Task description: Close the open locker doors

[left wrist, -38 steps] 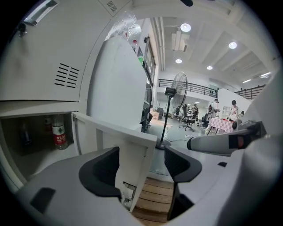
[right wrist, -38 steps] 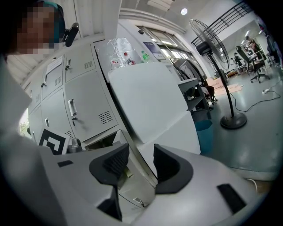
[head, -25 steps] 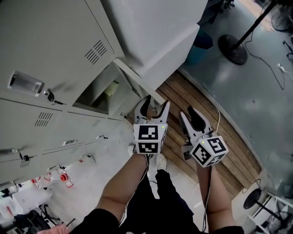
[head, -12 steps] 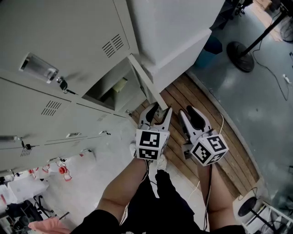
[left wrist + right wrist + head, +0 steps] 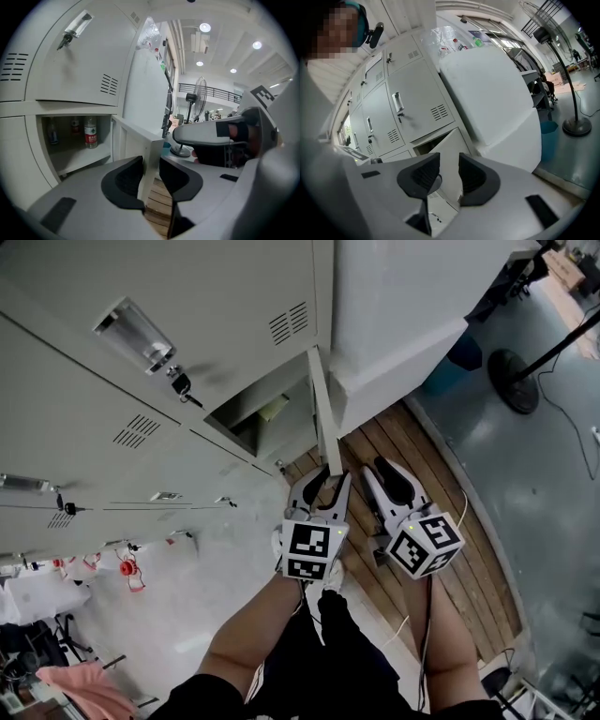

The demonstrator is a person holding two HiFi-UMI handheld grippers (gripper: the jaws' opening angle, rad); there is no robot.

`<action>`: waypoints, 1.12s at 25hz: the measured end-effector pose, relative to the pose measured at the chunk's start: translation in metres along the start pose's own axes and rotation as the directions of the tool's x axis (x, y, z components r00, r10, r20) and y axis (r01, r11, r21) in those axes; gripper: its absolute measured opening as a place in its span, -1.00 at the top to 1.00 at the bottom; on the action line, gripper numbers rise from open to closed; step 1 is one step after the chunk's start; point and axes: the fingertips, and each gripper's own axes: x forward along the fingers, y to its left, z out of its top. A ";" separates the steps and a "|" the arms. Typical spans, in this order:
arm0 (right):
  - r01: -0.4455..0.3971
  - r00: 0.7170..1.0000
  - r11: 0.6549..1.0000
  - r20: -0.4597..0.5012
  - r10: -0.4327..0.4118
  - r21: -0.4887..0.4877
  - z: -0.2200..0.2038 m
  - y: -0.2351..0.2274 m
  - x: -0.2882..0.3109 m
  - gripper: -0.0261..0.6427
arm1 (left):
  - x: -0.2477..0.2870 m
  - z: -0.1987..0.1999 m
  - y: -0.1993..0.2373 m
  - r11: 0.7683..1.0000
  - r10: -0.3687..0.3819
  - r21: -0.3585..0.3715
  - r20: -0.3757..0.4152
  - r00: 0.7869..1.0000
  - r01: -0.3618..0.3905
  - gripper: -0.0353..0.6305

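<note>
One locker door (image 5: 322, 409) open, low in bank; neighbouring doors (image 5: 112, 427) look shut. Closing not begun: compartment (image 5: 261, 416) exposed beyond-left of left fingers, bottle (image 5: 90, 132) inside. Door thin, pale grey sheet metal, seen edge-on.
Left gripper (image 5: 328, 478): fingers narrow, just been closing, door edge between them; pressing contact unclear.
Right gripper (image 5: 379, 469): fingers narrow, just been closing, nothing between; door just left of them.

There are two grippers, the left gripper (image 5: 324, 484) and the right gripper (image 5: 382, 474). One locker door (image 5: 322, 409) is open. Three bottles (image 5: 90, 132) stand inside that locker. One standing fan (image 5: 200, 89) and four round ceiling lights (image 5: 205, 27) show beyond.
</note>
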 end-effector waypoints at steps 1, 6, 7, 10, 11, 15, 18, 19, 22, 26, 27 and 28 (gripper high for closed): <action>-0.012 1.000 1.000 -0.005 0.012 -0.003 -0.001 0.006 0.005 0.57 | -0.004 -0.001 0.005 1.000 0.008 -0.005 0.002 1.000 -0.008 0.52; -0.068 0.997 0.998 -0.031 0.067 -0.017 -0.007 0.034 0.029 0.57 | -0.022 -0.004 0.033 0.999 0.050 -0.020 0.010 0.999 -0.049 0.51; -0.078 0.996 0.997 -0.037 0.077 -0.018 -0.009 0.040 0.035 0.57 | -0.026 -0.005 0.040 0.998 0.061 -0.024 0.012 0.998 -0.061 0.51; -0.104 0.993 0.994 -0.060 0.103 -0.023 -0.016 0.054 0.051 0.58 | -0.034 -0.006 0.061 0.995 0.095 -0.040 0.016 0.995 -0.095 0.52; -0.114 0.991 0.993 -0.069 0.112 -0.025 -0.018 0.059 0.056 0.58 | -0.037 -0.006 0.069 0.994 0.105 -0.047 0.018 0.994 -0.104 0.52; -0.150 0.984 0.988 -0.099 0.147 -0.029 -0.027 0.081 0.079 0.58 | -0.046 -0.008 0.094 0.989 0.133 -0.068 0.019 0.991 -0.131 0.52; -0.172 0.979 0.984 -0.119 0.167 -0.034 -0.033 0.095 0.096 0.58 | -0.052 -0.008 0.111 0.986 0.149 -0.080 0.016 0.989 -0.148 0.52; -0.179 0.977 0.983 -0.125 0.173 -0.035 -0.035 0.099 0.101 0.58 | -0.053 -0.008 0.116 0.985 0.153 -0.082 0.015 0.988 -0.151 0.52; -0.196 0.972 0.980 -0.137 0.190 -0.036 -0.037 0.111 0.116 0.58 | -0.056 -0.008 0.131 0.983 0.162 -0.088 0.013 0.987 -0.160 0.52; -0.214 0.967 0.976 -0.150 0.207 -0.033 -0.039 0.124 0.134 0.60 | -0.060 -0.006 0.153 0.978 0.184 -0.102 0.011 0.983 -0.182 0.52; -0.218 0.966 0.976 -0.153 0.210 -0.032 -0.040 0.126 0.138 0.61 | -0.061 -0.006 0.158 0.977 0.189 -0.103 0.010 0.982 -0.187 0.52; -0.221 0.965 0.975 -0.155 0.213 -0.031 -0.040 0.128 0.142 0.61 | -0.061 -0.006 0.162 0.976 0.193 -0.104 0.009 0.981 -0.191 0.52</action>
